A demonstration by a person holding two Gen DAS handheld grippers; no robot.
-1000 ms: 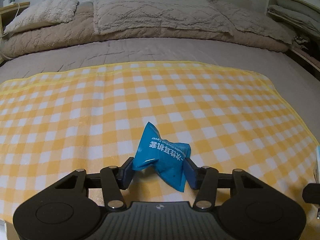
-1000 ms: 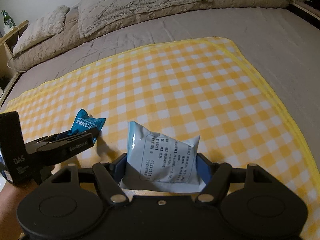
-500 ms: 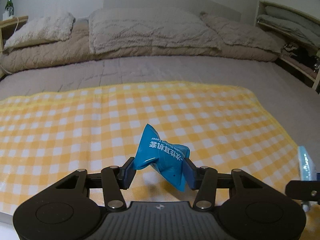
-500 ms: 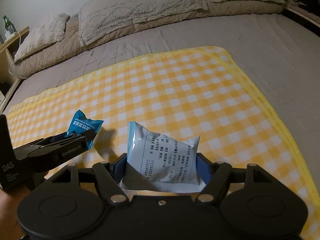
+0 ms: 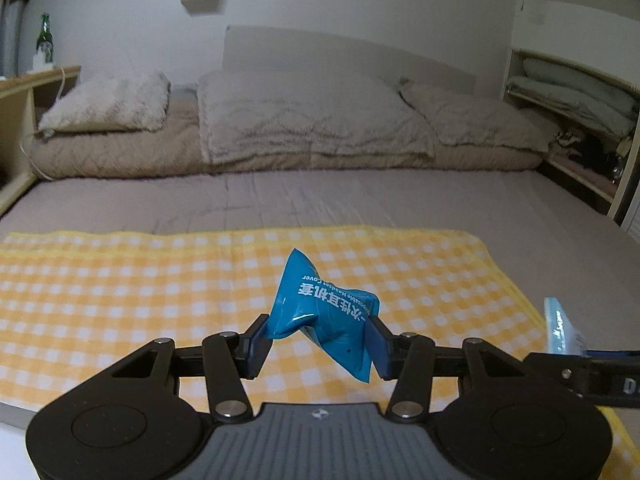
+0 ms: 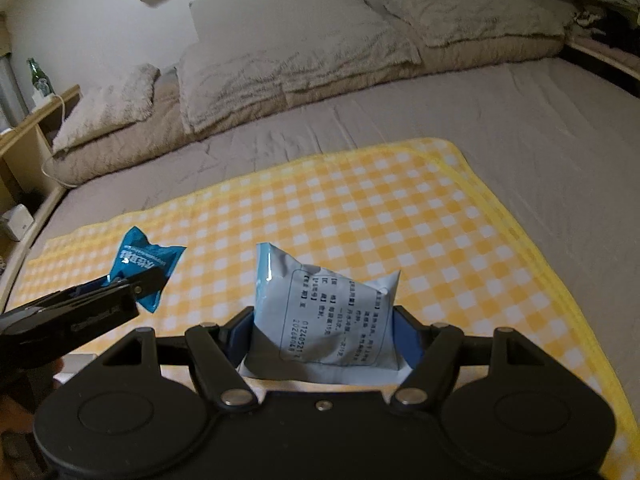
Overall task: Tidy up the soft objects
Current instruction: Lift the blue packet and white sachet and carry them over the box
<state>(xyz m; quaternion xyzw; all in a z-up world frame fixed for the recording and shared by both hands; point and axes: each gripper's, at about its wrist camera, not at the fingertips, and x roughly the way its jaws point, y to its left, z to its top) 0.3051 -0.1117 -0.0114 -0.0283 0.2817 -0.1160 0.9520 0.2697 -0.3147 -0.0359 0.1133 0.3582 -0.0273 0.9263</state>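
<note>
My left gripper (image 5: 318,344) is shut on a small blue packet (image 5: 324,316) with white lettering and holds it above the yellow checked cloth (image 5: 120,300). The packet also shows in the right wrist view (image 6: 140,268), held by the left gripper (image 6: 132,288). My right gripper (image 6: 324,340) is shut on a pale blue-white packet (image 6: 324,320) with black print, above the cloth's near edge (image 6: 400,220). An edge of that packet shows at the right of the left wrist view (image 5: 560,328).
The cloth lies on a grey bed (image 5: 360,200) with several beige pillows (image 5: 304,116) at the head. A wooden nightstand (image 5: 24,92) with a green bottle (image 5: 45,38) stands at the left. Shelves with bedding (image 5: 572,92) stand at the right.
Both grippers have risen and tilted up with their packets, so the cloth sits lower in view and the headboard and wall show. Both grips are unchanged.
</note>
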